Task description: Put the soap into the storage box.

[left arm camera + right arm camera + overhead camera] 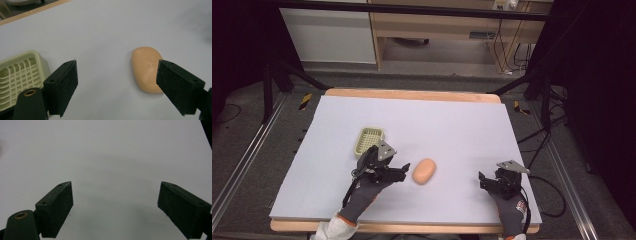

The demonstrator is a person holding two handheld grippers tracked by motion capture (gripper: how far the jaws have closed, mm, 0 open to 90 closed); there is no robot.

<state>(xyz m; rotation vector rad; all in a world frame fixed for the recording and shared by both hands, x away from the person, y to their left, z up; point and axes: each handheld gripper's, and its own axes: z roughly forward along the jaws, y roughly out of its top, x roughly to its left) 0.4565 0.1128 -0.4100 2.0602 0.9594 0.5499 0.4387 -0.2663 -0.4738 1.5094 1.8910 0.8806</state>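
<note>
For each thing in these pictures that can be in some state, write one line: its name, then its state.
Soap bar: lying flat on the white table cover, not gripped.
Soap dish: upright, empty, beside the left gripper.
Left gripper: jaws open, nothing pressed between the pads, soap just ahead by one jaw.
Right gripper: jaws open, holding nothing, over bare cover.

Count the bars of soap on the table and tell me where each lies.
1. The soap lies on the white table cover, just right of the open left gripper and in front of the green soap dish.
</note>
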